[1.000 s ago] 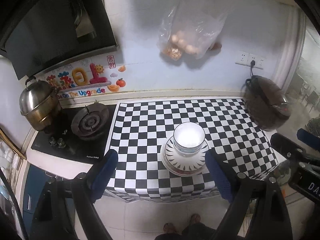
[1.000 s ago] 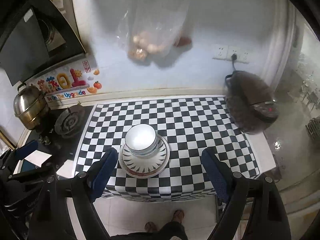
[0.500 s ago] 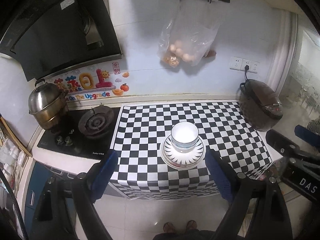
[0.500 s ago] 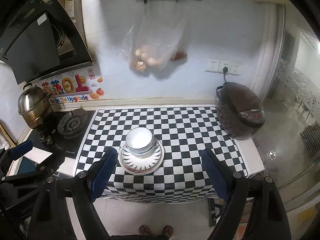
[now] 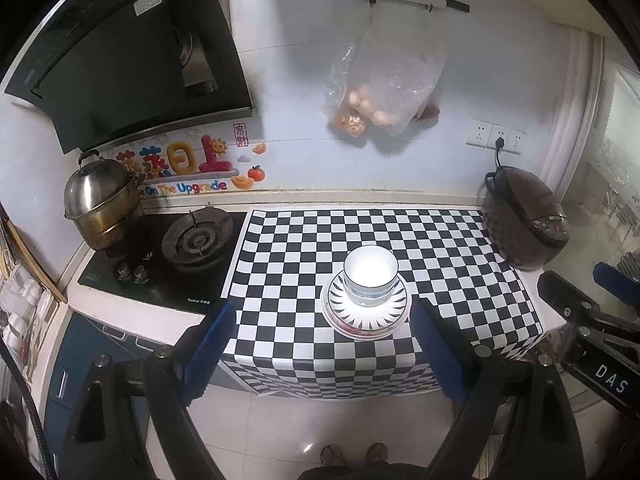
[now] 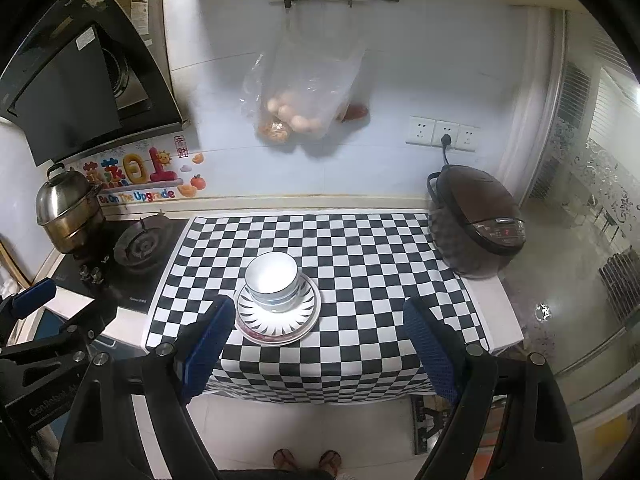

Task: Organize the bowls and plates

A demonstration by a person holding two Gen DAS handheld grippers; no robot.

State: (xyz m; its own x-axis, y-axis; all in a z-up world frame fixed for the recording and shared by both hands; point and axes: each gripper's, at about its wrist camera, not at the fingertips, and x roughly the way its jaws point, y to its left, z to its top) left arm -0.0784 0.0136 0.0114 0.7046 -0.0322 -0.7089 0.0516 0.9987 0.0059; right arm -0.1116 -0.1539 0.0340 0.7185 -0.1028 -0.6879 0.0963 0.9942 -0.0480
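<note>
White bowls (image 5: 371, 274) (image 6: 272, 278) sit nested on a stack of patterned plates (image 5: 366, 314) (image 6: 278, 318) near the front edge of the checkered counter (image 5: 304, 248) (image 6: 360, 256). My left gripper (image 5: 322, 346) hangs open, back from the counter's front edge and clear of the stack. My right gripper (image 6: 320, 346) is likewise open and empty, with the stack up and to its left. Each gripper's body shows at the edge of the other's view. Nothing is held.
A gas hob (image 5: 192, 240) with a steel steamer pot (image 5: 100, 208) stands at the left. A brown rice cooker (image 5: 524, 220) (image 6: 476, 220) sits at the right end, plugged in. A plastic bag of food (image 5: 380, 92) hangs on the wall. The person's feet (image 6: 306, 460) are below.
Both grippers have drawn back and up from the counter, so the stack looks smaller and farther. Their jaws stay wide apart. The bowls and plates have not moved.
</note>
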